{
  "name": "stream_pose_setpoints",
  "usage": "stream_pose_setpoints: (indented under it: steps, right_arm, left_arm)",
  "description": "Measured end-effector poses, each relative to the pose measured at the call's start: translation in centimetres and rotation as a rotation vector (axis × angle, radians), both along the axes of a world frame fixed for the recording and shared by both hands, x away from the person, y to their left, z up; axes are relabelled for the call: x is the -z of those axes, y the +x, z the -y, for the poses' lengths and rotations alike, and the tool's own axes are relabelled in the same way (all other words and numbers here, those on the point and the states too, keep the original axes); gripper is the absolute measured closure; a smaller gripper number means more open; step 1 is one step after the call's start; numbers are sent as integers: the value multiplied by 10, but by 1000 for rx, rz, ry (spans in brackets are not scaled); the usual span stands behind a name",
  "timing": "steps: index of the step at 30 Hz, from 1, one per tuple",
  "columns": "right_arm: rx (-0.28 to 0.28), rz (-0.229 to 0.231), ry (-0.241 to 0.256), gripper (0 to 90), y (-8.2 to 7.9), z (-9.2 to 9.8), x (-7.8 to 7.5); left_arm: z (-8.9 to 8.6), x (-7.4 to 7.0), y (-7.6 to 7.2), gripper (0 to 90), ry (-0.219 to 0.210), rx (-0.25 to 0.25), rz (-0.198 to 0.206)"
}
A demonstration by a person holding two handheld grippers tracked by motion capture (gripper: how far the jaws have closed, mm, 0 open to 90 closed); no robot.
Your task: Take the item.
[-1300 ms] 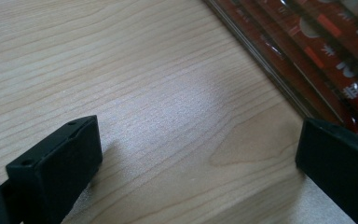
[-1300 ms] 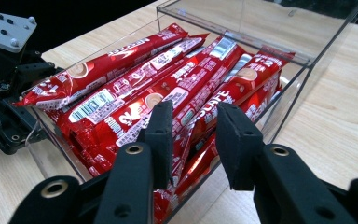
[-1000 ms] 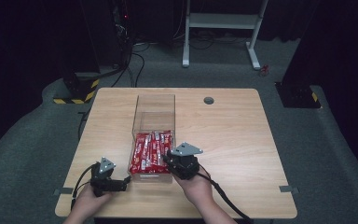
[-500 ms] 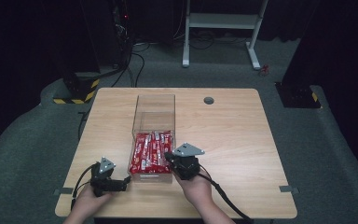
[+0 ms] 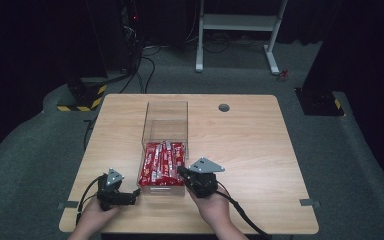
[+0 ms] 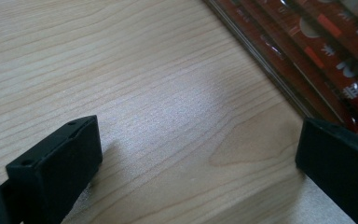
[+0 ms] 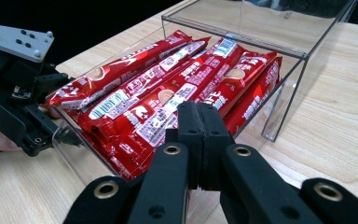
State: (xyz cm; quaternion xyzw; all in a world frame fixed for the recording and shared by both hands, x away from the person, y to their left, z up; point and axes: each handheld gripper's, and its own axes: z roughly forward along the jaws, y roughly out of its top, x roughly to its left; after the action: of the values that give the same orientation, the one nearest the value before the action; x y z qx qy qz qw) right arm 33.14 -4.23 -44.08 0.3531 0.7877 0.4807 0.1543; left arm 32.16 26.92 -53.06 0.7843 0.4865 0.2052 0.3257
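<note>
The red snack packets (image 5: pixel 163 161) lie packed side by side in the near half of a clear plastic box (image 5: pixel 165 116), which stands a little left of the middle of the high view, its long sides running away from the person on the wooden desk (image 5: pixel 250 145). In the right gripper view the packets (image 7: pixel 177 88) fill the centre of the frame, their ends stacked against the box's near wall (image 7: pixel 81 161), and the far half of the box (image 7: pixel 279 32) at the upper right holds nothing but bare floor. The right gripper (image 5: pixel 182 172) sits at the box's near right corner in the high view, held in a hand (image 5: pixel 212 207); its jaws are pressed together with nothing between them, their tips (image 7: pixel 200 135) just before the clear wall, which stands between them and the packets. The left gripper (image 5: pixel 134 192) rests low on the desk just beside the box's near left corner, its jaws spread wide over bare wood, with the packets (image 6: pixel 317 42) behind the box wall at the upper right of its own view. A round cable hole (image 5: pixel 224 107) lies near the desk's far edge. Beyond the desk, at the top of the high view, stand a white metal frame (image 5: pixel 237 22), dark cables (image 5: pixel 147 60) on the grey carpet, and yellow-and-black striped bases (image 5: pixel 80 97) at the left.
</note>
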Motion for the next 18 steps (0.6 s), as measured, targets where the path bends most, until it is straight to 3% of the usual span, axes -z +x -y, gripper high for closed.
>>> stream_pose_setpoints:
  steps: [18]
  right_arm:
    - [-14,13,42,900,-8,13,2]
  left_arm:
    - [0,0,0,6,0,0,0]
